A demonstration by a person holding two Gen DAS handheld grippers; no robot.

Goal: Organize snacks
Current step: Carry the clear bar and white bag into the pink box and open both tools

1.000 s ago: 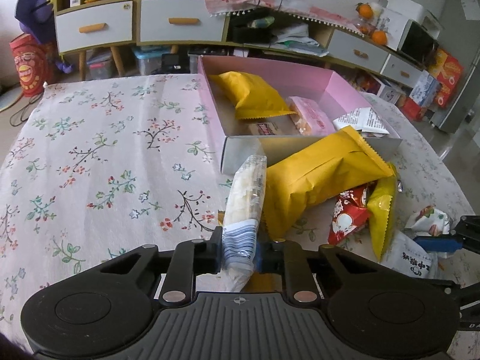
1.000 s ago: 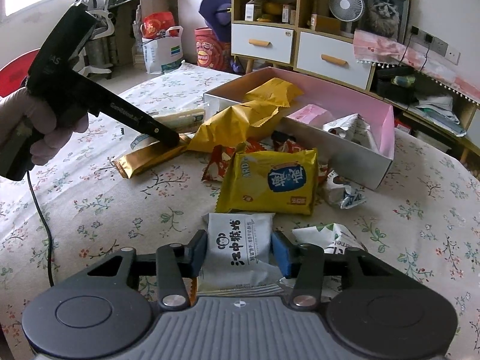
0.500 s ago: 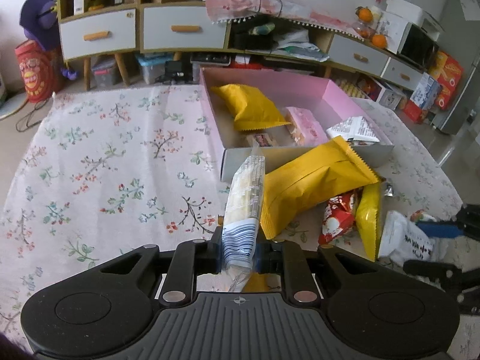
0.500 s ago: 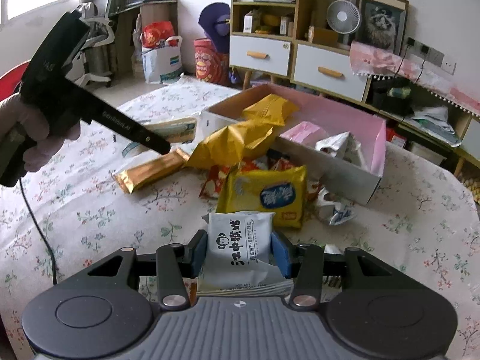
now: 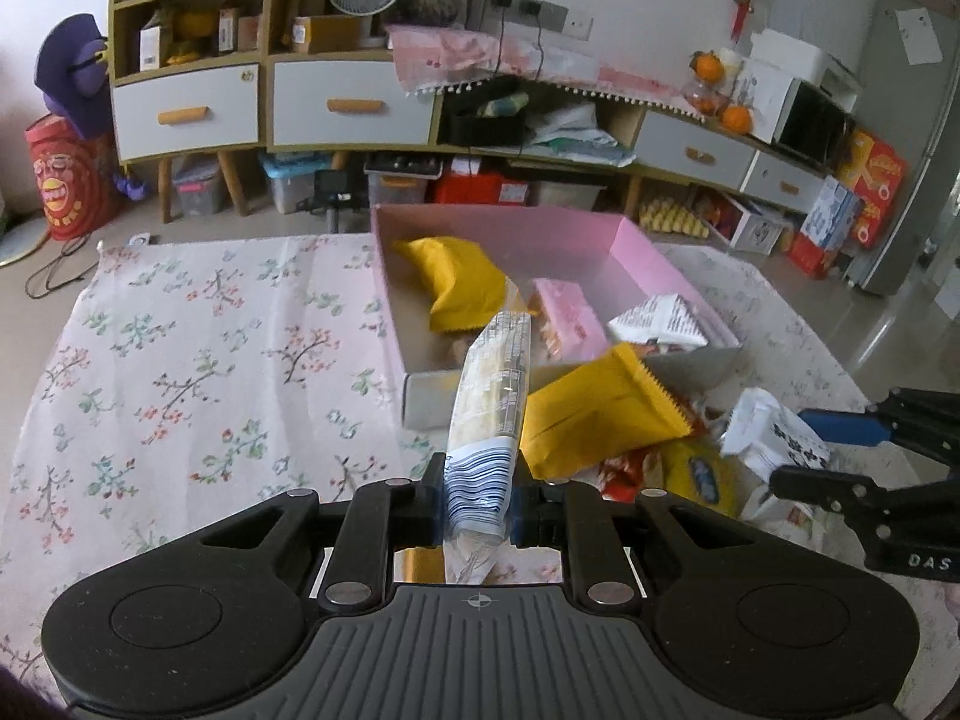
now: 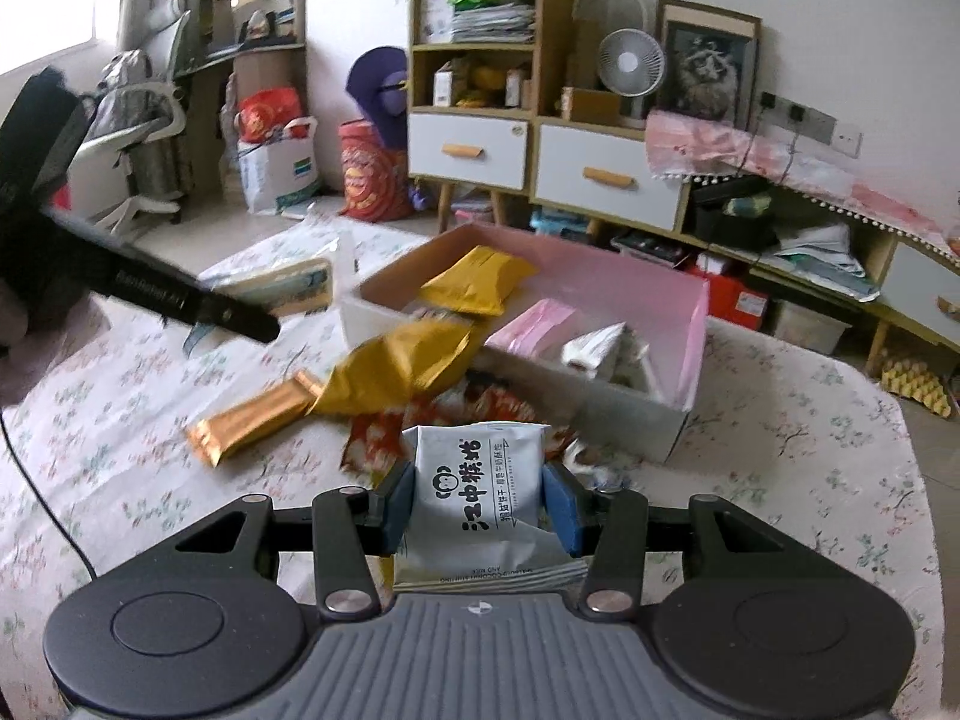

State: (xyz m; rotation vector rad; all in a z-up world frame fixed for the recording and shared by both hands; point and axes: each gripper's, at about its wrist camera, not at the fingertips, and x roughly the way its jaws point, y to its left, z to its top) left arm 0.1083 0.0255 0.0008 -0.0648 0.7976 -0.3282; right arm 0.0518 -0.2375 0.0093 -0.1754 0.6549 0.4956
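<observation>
My left gripper [image 5: 477,504] is shut on a long clear-and-cream snack packet [image 5: 489,402] that stands on edge above the floral tablecloth. My right gripper [image 6: 478,504] is shut on a white biscuit packet with black characters [image 6: 474,480], lifted off the table; the same packet [image 5: 771,435] shows at the right of the left wrist view. The pink-lined box [image 5: 645,258] [image 6: 696,330] ahead holds a yellow bag [image 5: 456,288], a pink packet [image 5: 567,321] and a white crumpled packet [image 5: 657,324]. A big yellow bag [image 5: 600,411] leans on the box's near wall.
Loose snacks lie in front of the box: a gold bar [image 6: 252,423], red packets [image 6: 375,441] and a yellow bag with a blue label [image 5: 699,474]. The tablecloth [image 5: 180,360] is bare on the left. Cabinets and drawers [image 5: 354,102] stand behind the table.
Both grippers have risen with their packets. The white biscuit packet has come up off the table, and the box and snack pile now sit lower and farther in both views.
</observation>
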